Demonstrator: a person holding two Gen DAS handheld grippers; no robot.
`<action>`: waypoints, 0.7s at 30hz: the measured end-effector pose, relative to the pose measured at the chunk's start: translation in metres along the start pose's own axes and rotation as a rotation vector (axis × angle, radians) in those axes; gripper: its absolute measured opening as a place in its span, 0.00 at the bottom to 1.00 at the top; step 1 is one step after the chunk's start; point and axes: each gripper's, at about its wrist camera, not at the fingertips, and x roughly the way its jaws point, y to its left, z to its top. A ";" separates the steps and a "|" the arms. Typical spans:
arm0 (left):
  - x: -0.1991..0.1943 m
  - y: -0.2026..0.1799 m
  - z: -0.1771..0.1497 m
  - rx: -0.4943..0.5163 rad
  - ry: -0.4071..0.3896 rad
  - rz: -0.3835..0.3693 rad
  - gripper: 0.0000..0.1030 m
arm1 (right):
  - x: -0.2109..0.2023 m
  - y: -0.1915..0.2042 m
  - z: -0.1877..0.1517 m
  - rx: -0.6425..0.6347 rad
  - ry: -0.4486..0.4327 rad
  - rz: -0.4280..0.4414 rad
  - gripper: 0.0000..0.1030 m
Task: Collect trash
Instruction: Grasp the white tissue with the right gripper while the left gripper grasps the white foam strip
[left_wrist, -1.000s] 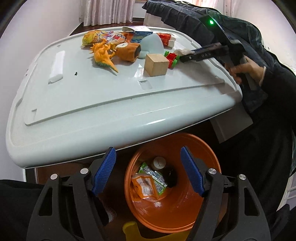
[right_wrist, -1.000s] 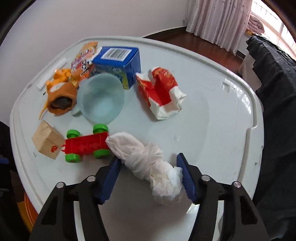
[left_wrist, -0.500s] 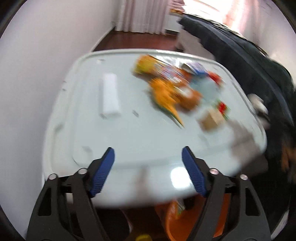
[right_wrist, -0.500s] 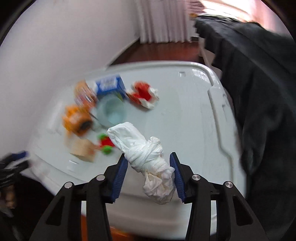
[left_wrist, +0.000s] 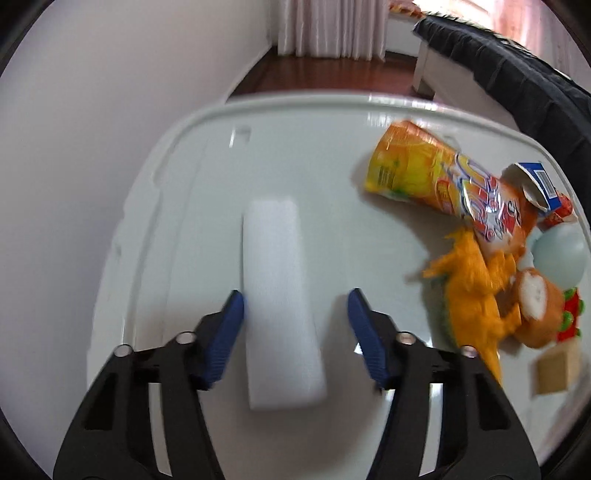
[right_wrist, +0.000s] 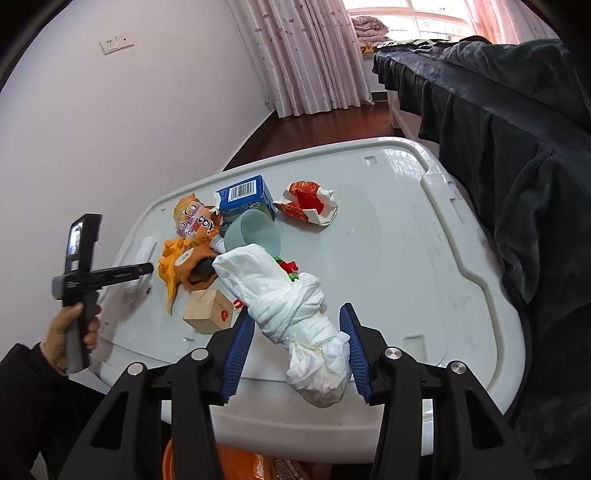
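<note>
My left gripper (left_wrist: 293, 306) is open, its blue fingers on either side of a white foam block (left_wrist: 279, 295) lying on the white table (left_wrist: 207, 177). My right gripper (right_wrist: 297, 328) is shut on a crumpled white tissue wad (right_wrist: 291, 310), held above the table's near edge (right_wrist: 332, 424). An orange snack bag (left_wrist: 436, 177), a blue carton (right_wrist: 245, 197) and a red-and-white wrapper (right_wrist: 310, 201) lie on the table. The orange bin (right_wrist: 236, 463) shows below the table edge in the right wrist view.
Toys sit among the trash: an orange dinosaur (left_wrist: 469, 284), a brown plush (left_wrist: 535, 306), a wooden cube (right_wrist: 210, 310), a pale blue cup (right_wrist: 255, 232). A dark blanket (right_wrist: 517, 166) hangs at the right. A white wall stands at the left.
My left gripper rose from over the orange bin and moved to the foam block. My right gripper closed on the tissue wad and lifted it back off the table.
</note>
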 end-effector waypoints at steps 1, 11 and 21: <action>0.000 0.001 0.001 -0.007 -0.017 -0.035 0.30 | 0.001 0.001 -0.001 -0.002 0.002 0.001 0.47; -0.027 0.001 -0.012 -0.021 -0.099 -0.074 0.23 | 0.001 0.004 -0.001 -0.008 -0.007 -0.005 0.47; -0.144 -0.050 -0.060 0.053 -0.191 -0.210 0.23 | -0.001 0.012 -0.004 -0.024 -0.023 0.001 0.47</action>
